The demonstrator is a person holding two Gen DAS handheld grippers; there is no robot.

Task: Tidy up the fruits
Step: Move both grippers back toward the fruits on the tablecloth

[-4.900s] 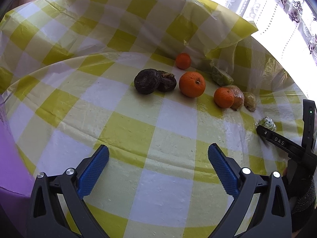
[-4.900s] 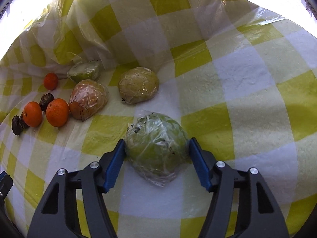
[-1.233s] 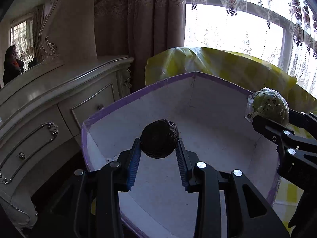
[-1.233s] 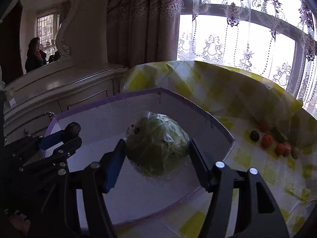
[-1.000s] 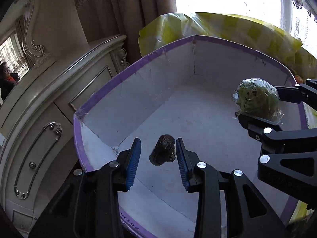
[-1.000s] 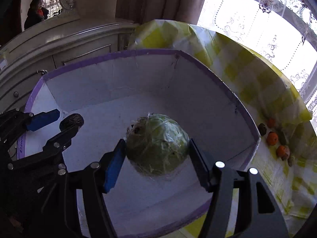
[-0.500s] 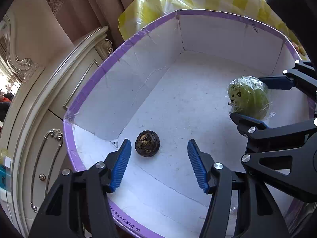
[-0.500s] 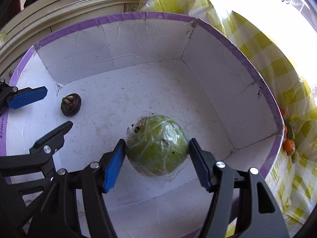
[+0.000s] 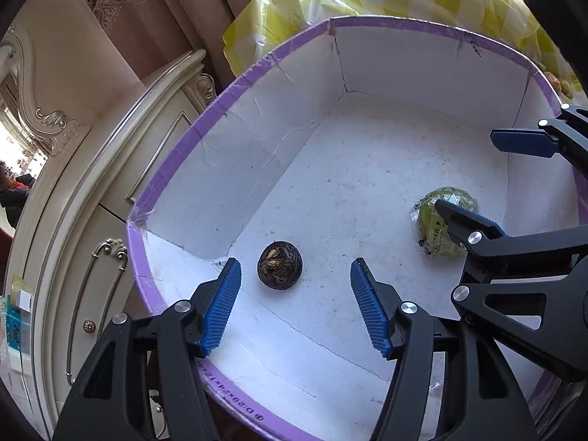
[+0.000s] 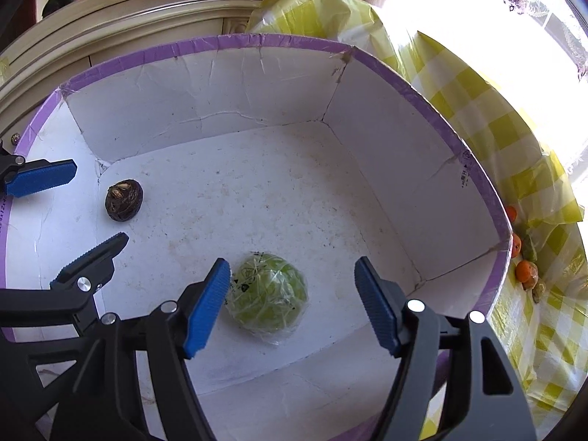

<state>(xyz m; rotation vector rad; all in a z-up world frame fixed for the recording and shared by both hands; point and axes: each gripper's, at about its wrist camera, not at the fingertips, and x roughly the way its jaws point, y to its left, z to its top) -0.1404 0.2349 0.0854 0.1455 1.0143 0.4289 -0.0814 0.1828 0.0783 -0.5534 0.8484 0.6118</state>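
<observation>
Over the white box (image 9: 367,169), the left gripper (image 9: 296,305) hangs tilted down, jaws spread wide, the dark round fruit (image 9: 280,265) lying loose on the floor below. To its right, the right gripper (image 10: 292,303) hovers equally wide above the wrapped green fruit (image 10: 267,296). Oranges (image 10: 526,271) sit on the checked tablecloth (image 10: 488,117).

You have open floor across the middle of the box (image 10: 422,169); only the dark fruit (image 10: 124,200) by the left corner and the wrapped green fruit (image 10: 267,294) near the front obstruct. Its walls hem every side.
</observation>
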